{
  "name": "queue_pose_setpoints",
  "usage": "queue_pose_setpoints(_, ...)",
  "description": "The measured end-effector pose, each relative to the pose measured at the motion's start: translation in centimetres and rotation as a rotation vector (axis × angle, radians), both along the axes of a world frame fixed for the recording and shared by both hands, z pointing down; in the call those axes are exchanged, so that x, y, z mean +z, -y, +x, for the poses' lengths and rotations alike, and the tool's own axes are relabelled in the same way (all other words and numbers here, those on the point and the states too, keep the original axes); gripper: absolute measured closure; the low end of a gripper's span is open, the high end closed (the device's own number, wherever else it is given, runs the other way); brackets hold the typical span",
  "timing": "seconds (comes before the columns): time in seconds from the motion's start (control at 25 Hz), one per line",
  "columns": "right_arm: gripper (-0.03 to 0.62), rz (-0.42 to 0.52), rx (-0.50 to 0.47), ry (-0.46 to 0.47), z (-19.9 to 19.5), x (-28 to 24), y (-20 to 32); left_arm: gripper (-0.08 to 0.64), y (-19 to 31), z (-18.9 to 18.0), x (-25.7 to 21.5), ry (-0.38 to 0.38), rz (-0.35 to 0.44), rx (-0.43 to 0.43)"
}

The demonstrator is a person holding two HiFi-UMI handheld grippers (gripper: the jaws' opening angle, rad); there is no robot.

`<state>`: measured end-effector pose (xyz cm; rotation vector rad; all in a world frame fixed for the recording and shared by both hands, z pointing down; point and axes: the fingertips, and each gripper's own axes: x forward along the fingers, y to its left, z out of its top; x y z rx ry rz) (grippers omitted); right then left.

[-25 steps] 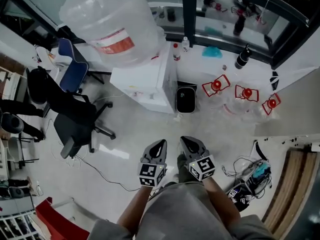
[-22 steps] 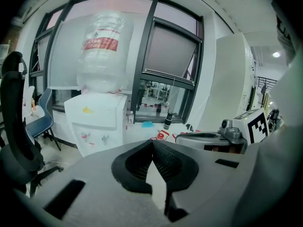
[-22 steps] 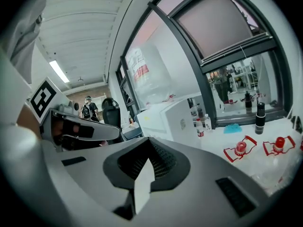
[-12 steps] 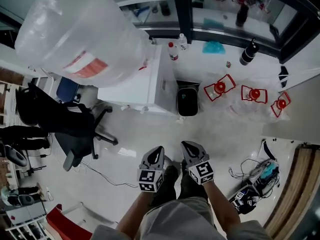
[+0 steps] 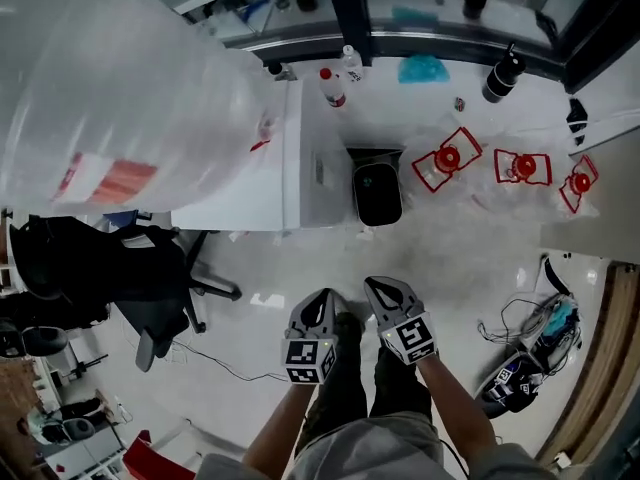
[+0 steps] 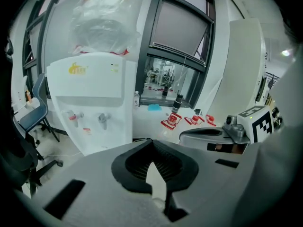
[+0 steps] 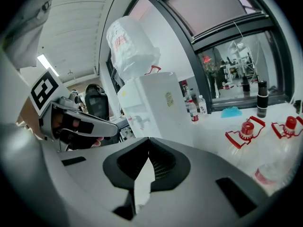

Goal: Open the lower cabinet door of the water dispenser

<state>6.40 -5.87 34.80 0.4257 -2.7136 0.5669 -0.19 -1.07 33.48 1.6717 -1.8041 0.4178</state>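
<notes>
Facing water dispenser (image 6: 90,103), yellow logo (image 6: 77,69) unreadable; left hand-held gripper (image 5: 322,298), right hand-held gripper (image 5: 376,288) clenched, empty.

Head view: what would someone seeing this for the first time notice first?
The huge clear water jug fills the upper left, sitting on top of the white water dispenser. Right of the dispenser, by the window, three red-capped jugs stand out against the pale floor. At bottom centre the left gripper and right gripper, both shut and empty, point toward the dispenser.
</notes>
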Motion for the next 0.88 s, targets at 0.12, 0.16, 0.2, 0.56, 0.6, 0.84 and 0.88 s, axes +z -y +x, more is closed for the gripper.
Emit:
queue_pose_setpoints(0.12, 0.581, -0.011, 0.021, -0.007, -0.9, 1.8, 0.5, 0.551, 0.4, -0.8, 2.2, -0.003, -0.011, 0.012)
queue_pose_setpoints(0.16, 0.581, -0.02, 0.03, -0.01, -1.2, 2.5, 0.6, 0.551, 0.6, -1.1, 2.9, -0.003, -0.017, 0.019)
queue_pose_setpoints(0.2, 0.581, -0.025, 0.038, -0.014, -1.5, 3.3, 0.7, 0.551, 0.8, -1.4, 3.7, -0.003, -0.023, 0.025)
queue_pose_setpoints(0.56, 0.58, -0.039, 0.115, -0.049, -3.8, 10.8, 1.9, 0.551, 2.5, -3.4, 10.8, -0.015, -0.06, 0.101)
queue_pose_setpoints(0.6, 0.58, -0.04, 0.125, -0.049, -4.0, 11.5, 2.1, 0.551, 2.7, -3.7, 11.5, -0.014, -0.056, 0.103)
queue_pose_setpoints(0.84, 0.579, -0.043, 0.155, -0.062, -4.7, 16.4, 3.0, 0.551, 3.5, -5.2, 16.0, -0.017, -0.064, 0.129)
queue_pose_setpoints(0.88, 0.578, -0.045, 0.155, -0.065, -4.8, 17.3, 3.0, 0.551, 3.5, -5.3, 16.7, -0.017, -0.067, 0.135)
